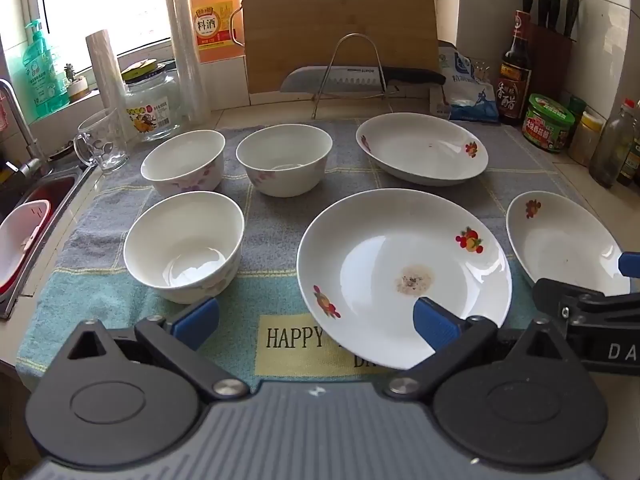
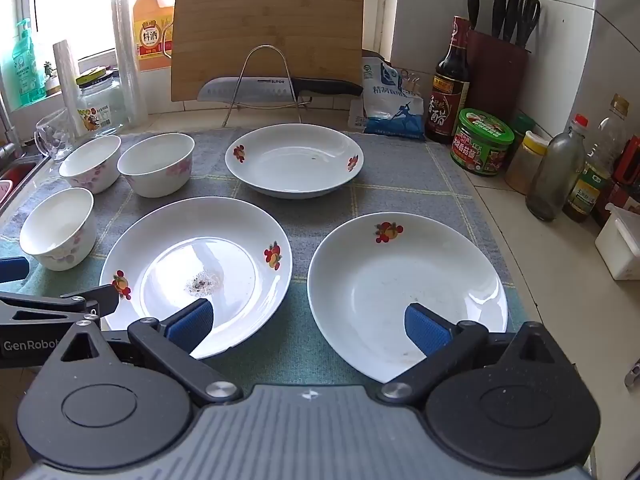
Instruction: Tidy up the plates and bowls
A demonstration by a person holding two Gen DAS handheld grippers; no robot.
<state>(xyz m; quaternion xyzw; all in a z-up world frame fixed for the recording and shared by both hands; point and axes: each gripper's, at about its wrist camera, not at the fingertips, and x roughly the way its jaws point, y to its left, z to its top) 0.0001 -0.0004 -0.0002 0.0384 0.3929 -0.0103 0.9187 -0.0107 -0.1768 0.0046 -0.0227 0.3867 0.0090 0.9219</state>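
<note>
Three white bowls with pink flowers stand on the left of a towel: a near bowl (image 1: 184,248) (image 2: 58,228), a far left bowl (image 1: 182,164) (image 2: 90,162) and a far middle bowl (image 1: 284,158) (image 2: 156,164). Three white plates with fruit prints lie to their right: a stained plate (image 1: 404,272) (image 2: 196,264), a far plate (image 1: 422,152) (image 2: 294,160) and a right plate (image 1: 560,244) (image 2: 404,288). My left gripper (image 1: 314,318) hovers open between the near bowl and the stained plate. My right gripper (image 2: 309,322) hovers open between the two near plates. Both are empty.
The grey and teal towel (image 1: 280,220) covers the counter. Behind it a knife (image 2: 280,86) rests on a wire rack before a leaning cutting board (image 2: 268,36). Bottles and jars (image 2: 482,142) line the right wall. A sink (image 1: 28,216) and a glass mug (image 1: 104,144) are at left.
</note>
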